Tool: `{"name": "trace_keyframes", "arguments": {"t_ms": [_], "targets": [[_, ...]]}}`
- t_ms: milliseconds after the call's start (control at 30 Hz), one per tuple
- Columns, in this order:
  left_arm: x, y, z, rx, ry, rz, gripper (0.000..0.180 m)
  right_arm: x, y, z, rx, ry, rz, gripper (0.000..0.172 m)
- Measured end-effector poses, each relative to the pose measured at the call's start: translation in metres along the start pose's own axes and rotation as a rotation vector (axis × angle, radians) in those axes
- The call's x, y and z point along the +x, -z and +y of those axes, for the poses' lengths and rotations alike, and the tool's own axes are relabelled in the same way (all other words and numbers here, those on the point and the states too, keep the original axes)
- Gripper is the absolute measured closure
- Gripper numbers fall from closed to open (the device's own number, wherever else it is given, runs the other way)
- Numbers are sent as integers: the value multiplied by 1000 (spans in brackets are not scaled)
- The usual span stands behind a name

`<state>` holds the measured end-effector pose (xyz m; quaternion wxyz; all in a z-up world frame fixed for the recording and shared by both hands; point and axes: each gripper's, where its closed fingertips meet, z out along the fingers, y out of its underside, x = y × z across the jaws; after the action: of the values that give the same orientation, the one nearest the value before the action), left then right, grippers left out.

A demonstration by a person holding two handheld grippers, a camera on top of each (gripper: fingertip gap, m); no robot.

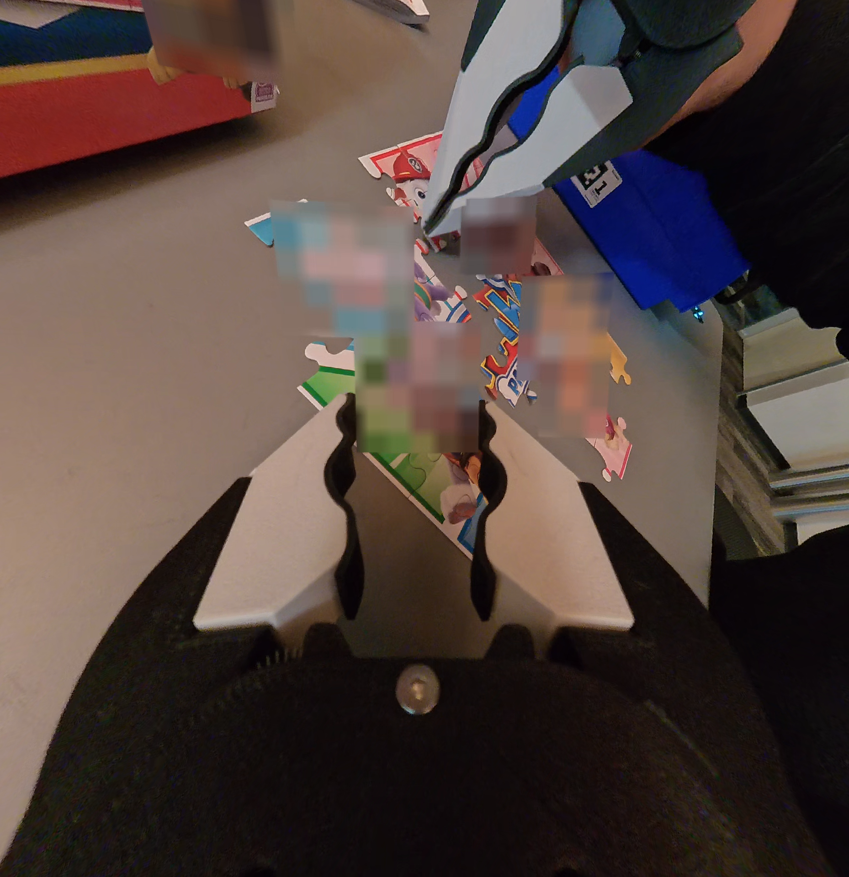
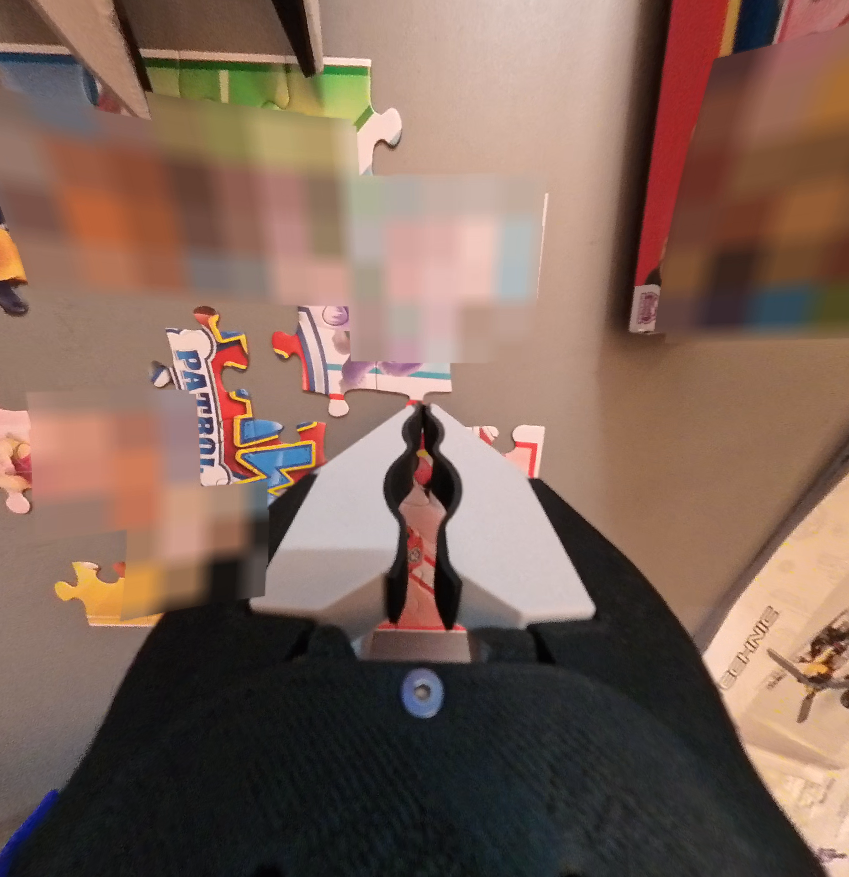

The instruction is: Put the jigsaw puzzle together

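The jigsaw lies in loose sections on the grey table [image 1: 128, 379]. My left gripper [image 1: 415, 408] is open and empty, hovering over the green-bordered section [image 1: 413, 474]; one of its fingers [image 2: 114, 57] shows at the top of the right wrist view, above that section [image 2: 270, 85]. My right gripper [image 2: 421, 409] is shut with nothing between its pads. Its tips rest at the gap between the red-bordered section [image 2: 527, 451] and the white and purple pieces [image 2: 365, 375]. The left wrist view shows it [image 1: 429, 228] pointing down onto the red-bordered section [image 1: 403, 166].
A logo section [image 2: 223, 403], a yellow piece [image 2: 95, 593] and a pink piece [image 1: 615, 451] lie nearby. The red puzzle box [image 1: 81, 118] stands at the far left. A box with a plane picture [image 2: 793, 664] lies beside the table. The table edge [image 1: 712, 474] is at the right. The gap from one gripper's tips to the other's is roughly 11 cm. From the right gripper's tips to the red-bordered section [image 2: 527, 451] is close to 5 cm. Look for it in the left wrist view [image 1: 379, 163] too.
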<state>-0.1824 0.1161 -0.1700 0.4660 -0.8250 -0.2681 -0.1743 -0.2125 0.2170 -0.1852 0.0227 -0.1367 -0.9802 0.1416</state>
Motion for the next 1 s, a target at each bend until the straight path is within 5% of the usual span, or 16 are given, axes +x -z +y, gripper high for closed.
{"name": "trace_keyframes", "arguments": {"t_ms": [267,1000], "targets": [[-4,0,2,-10,-1,-18,133,-3,-11,-2,6,-2,-11,157],[-2,2,-1,4,-6,-16,133,-1,0,-2,10,-13,7,172]]}}
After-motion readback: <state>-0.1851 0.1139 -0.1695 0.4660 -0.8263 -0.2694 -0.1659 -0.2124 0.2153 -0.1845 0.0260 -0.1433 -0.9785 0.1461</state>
